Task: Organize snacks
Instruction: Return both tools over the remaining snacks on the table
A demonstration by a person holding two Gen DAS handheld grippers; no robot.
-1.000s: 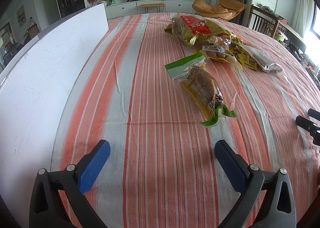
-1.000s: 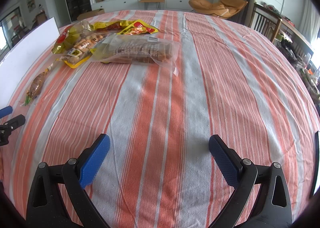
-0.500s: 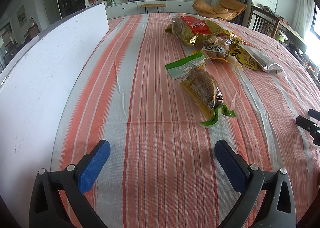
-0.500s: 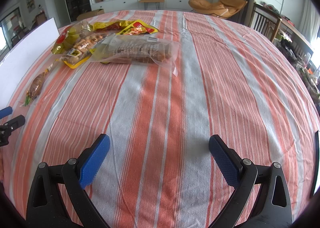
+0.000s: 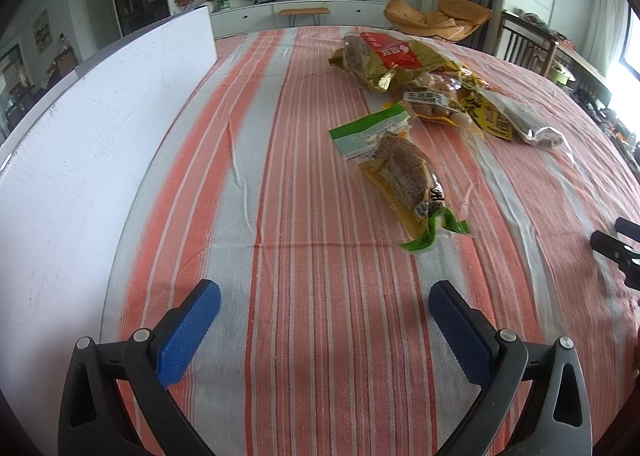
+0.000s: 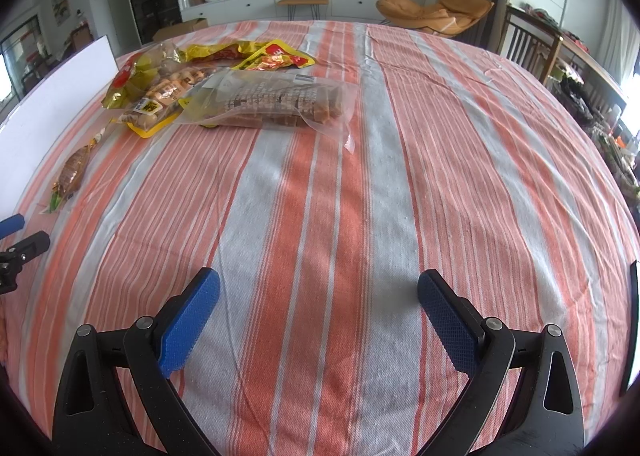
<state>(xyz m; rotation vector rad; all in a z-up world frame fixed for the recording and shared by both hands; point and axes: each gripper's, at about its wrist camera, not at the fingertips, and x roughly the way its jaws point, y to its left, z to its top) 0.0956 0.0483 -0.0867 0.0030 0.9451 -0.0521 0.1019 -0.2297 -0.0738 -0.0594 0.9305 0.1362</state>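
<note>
Several snack packs lie on a striped table. A green-edged vacuum pack of brown meat (image 5: 404, 176) lies nearest my left gripper (image 5: 324, 298), which is open and empty a short way in front of it. Behind it lie a gold and red bag (image 5: 384, 58), a yellow pack of small sausages (image 5: 440, 100) and a clear bag of brown sticks (image 5: 528, 122). In the right wrist view the clear bag (image 6: 276, 102) lies far ahead to the left, beside the yellow packs (image 6: 168, 96). My right gripper (image 6: 318, 292) is open and empty over bare cloth.
A long white board (image 5: 80, 144) stands upright along the table's left side. The orange and grey striped cloth (image 6: 400, 176) covers the table. Wooden chairs (image 6: 528, 48) stand at the far right edge. The other gripper's tip (image 5: 616, 252) shows at the right edge.
</note>
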